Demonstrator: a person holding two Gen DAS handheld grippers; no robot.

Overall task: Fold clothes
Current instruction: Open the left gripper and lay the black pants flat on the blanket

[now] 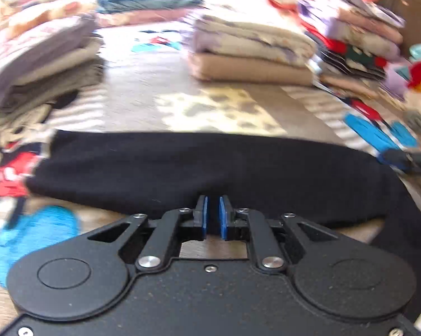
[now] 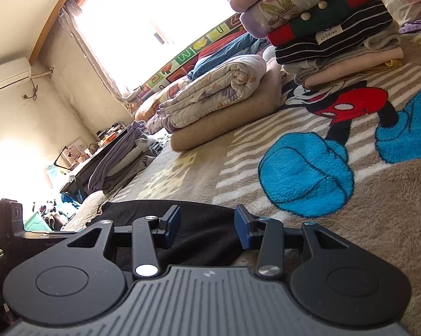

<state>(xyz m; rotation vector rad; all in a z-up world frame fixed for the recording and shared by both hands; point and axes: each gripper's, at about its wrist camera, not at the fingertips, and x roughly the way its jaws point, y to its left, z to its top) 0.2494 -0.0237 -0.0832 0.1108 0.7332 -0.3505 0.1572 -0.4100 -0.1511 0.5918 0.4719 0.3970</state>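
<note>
A black garment [image 1: 182, 168] lies flat as a long band across the cartoon-print blanket [image 1: 143, 89]. My left gripper [image 1: 213, 210] is at its near edge, blue pads almost together, with black cloth pinched between them. In the right wrist view the same black garment [image 2: 199, 224] lies low in front, and my right gripper [image 2: 207, 224] stands open over its edge, the cloth showing in the wide gap between the fingers [image 2: 172, 221]. This view is sharp; the left wrist view is blurred by motion.
Stacks of folded clothes ring the blanket: a grey pile [image 1: 42, 64] at left, a beige and floral pile [image 1: 249, 53] behind, and a tall mixed stack [image 2: 331, 19] at right. A rolled quilt [image 2: 219, 95] lies further back. A window and a low desk [image 2: 79, 168] are at left.
</note>
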